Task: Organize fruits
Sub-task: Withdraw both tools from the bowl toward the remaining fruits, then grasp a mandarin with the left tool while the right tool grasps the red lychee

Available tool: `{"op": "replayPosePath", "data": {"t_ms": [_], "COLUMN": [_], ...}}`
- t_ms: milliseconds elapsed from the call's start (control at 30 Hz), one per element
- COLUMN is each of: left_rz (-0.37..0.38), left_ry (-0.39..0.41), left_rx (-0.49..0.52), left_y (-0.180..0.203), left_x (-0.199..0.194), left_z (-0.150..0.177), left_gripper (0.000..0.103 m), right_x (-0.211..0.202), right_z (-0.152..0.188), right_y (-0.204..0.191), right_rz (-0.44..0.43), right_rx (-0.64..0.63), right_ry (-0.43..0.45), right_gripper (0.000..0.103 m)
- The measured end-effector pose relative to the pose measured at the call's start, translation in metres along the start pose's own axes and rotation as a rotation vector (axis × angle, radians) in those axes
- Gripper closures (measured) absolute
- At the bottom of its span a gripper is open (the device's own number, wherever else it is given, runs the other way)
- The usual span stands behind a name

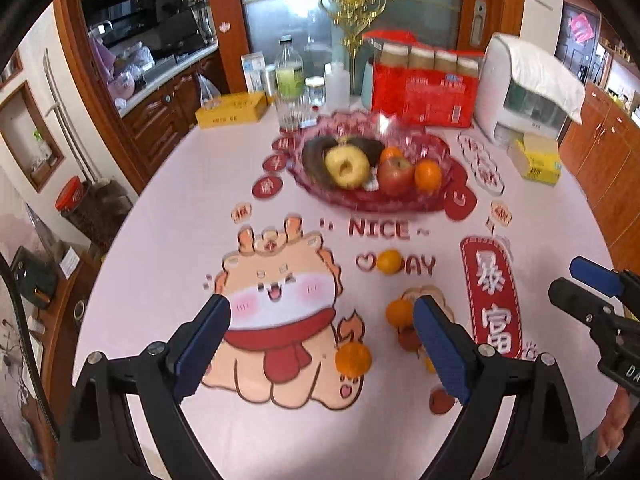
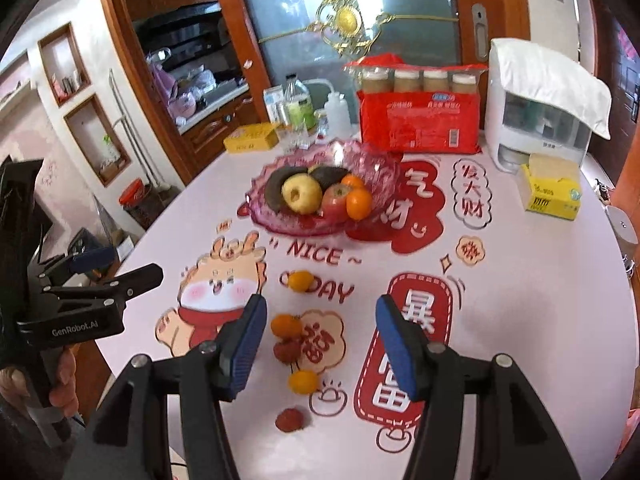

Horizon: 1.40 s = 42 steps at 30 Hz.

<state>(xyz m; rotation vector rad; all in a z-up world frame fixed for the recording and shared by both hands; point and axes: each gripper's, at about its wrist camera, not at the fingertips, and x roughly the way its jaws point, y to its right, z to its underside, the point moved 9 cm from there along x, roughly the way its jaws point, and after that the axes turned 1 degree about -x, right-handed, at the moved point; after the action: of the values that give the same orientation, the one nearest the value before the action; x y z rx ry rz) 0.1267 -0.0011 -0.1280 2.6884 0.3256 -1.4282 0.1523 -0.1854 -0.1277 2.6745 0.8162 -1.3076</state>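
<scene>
Small oranges (image 2: 286, 326) and red lychee-like fruits (image 2: 289, 419) lie loose on the desk (image 2: 540, 300), near the pink glass fruit bowl (image 2: 372, 168); they look light, round and apt to roll, best pinched gently across the middle. The left claw (image 1: 320, 344) gapes wide and empty, the right claw (image 2: 320, 348) half-spread and empty; fruits touching one another crowd the grasp.

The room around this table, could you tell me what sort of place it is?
Probably a home dining area beside a kitchen: a cartoon-printed tablecloth, a pink glass fruit bowl among groceries, and wooden kitchen cabinets with a counter behind.
</scene>
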Motion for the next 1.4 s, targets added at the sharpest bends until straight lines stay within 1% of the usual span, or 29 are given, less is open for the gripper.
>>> {"op": "replayPosePath", "data": {"t_ms": [200,433,633,733,800,867,900,967,1000,1067,1133,1267,1333,1400], "left_rz": [0.018,0.058,0.046,0.049,0.052,0.054,0.056,0.063,0.070,0.080,0.088,0.101,0.115,0.124], "left_ry": [-0.066,-0.140,-0.212,-0.224,-0.225,-0.226,-0.226,-0.227,-0.228,-0.227,-0.221,-0.211,-0.210,-0.214], "left_rx": [0.021,0.060,0.060,0.051,0.048,0.047,0.047,0.045,0.044,0.043,0.045,0.056,0.059,0.059], "left_y": [0.005,0.007,0.001,-0.002,-0.003,-0.004,-0.004,-0.002,-0.001,0.003,0.007,0.017,0.022,0.026], "left_x": [0.025,0.048,0.071,0.078,0.081,0.083,0.085,0.088,0.090,0.095,0.100,0.111,0.116,0.121], "left_z": [0.037,0.080,0.109,0.112,0.112,0.111,0.110,0.109,0.108,0.106,0.103,0.098,0.096,0.093], "left_gripper": [0.011,0.011,0.011,0.011,0.011,0.011,0.011,0.011,0.011,0.011,0.011,0.012,0.019,0.023], "right_x": [0.026,0.062,0.087,0.098,0.102,0.106,0.106,0.108,0.109,0.109,0.108,0.109,0.108,0.108], "right_z": [0.048,0.108,0.139,0.148,0.152,0.156,0.155,0.155,0.155,0.153,0.149,0.143,0.140,0.138], "right_y": [-0.008,-0.020,-0.037,-0.040,-0.042,-0.043,-0.043,-0.045,-0.045,-0.043,-0.037,-0.020,-0.010,-0.002], "right_rz": [-0.007,-0.037,-0.071,-0.075,-0.081,-0.085,-0.082,-0.100,-0.103,-0.098,-0.074,-0.052,-0.033,-0.021], "right_rx": [-0.053,-0.093,-0.149,-0.163,-0.166,-0.169,-0.176,-0.169,-0.164,-0.163,-0.155,-0.097,-0.072,-0.048], "right_ry": [-0.085,-0.222,-0.305,-0.338,-0.350,-0.362,-0.351,-0.359,-0.362,-0.362,-0.356,-0.352,-0.345,-0.341], "right_gripper": [0.046,0.046,0.046,0.046,0.049,0.060,0.061,0.070,0.071,0.072,0.072,0.072,0.072,0.073]}}
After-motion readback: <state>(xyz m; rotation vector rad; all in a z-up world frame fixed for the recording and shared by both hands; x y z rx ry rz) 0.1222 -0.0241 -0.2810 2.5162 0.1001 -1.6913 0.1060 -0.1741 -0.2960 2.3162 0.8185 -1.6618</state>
